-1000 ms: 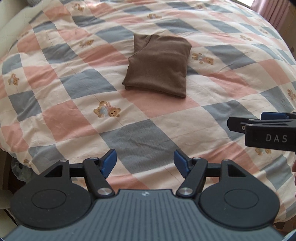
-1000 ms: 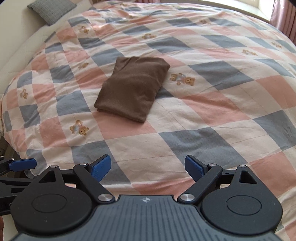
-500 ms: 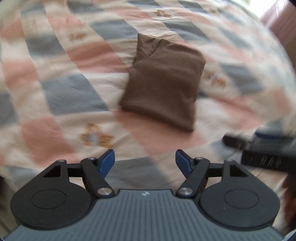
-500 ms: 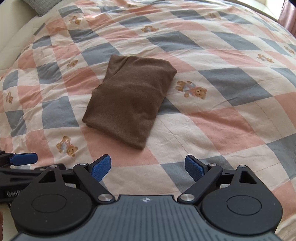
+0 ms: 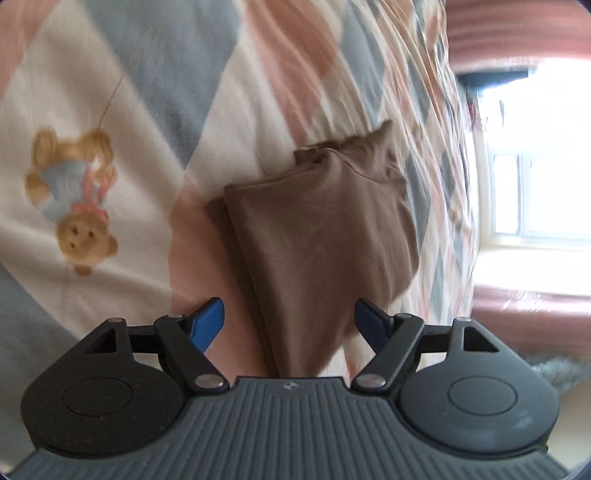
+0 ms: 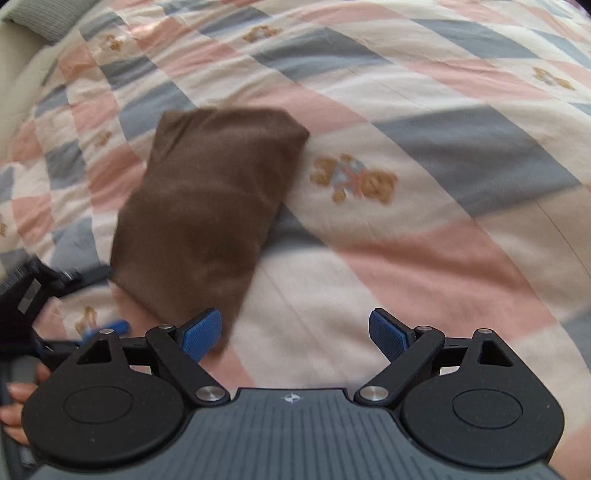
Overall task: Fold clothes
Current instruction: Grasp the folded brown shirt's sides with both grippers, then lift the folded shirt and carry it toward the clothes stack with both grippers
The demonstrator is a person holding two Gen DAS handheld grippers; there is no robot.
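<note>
Both views hang over a bed dressed in a patchwork quilt (image 6: pixel 424 258) of pink, grey-blue and cream diamonds with little teddy bear prints. Nearest the left camera, the left gripper (image 5: pixel 289 322) has its blue-padded fingers spread wide, nothing between them but the near end of the folded brown knit garment (image 5: pixel 317 236), which lies flat on the quilt and runs up the frame; whether the pads touch it is hard to say. A teddy bear print (image 5: pixel 74 201) sits off to that view's left. On the right-hand camera, the right gripper (image 6: pixel 295 334) is wide open too and empty, its left pad at the garment's near corner. That view is motion-blurred.

Only the left view, tilted sideways, catches the room: a bright window (image 5: pixel 532 192) with pinkish curtains (image 5: pixel 517 33) beyond the bed's far edge. Only the right view shows the left tool from outside, a bare hand (image 6: pixel 18 402) on it, and at the far top left a grey knitted pillow (image 6: pixel 48 18) against a pale headboard.
</note>
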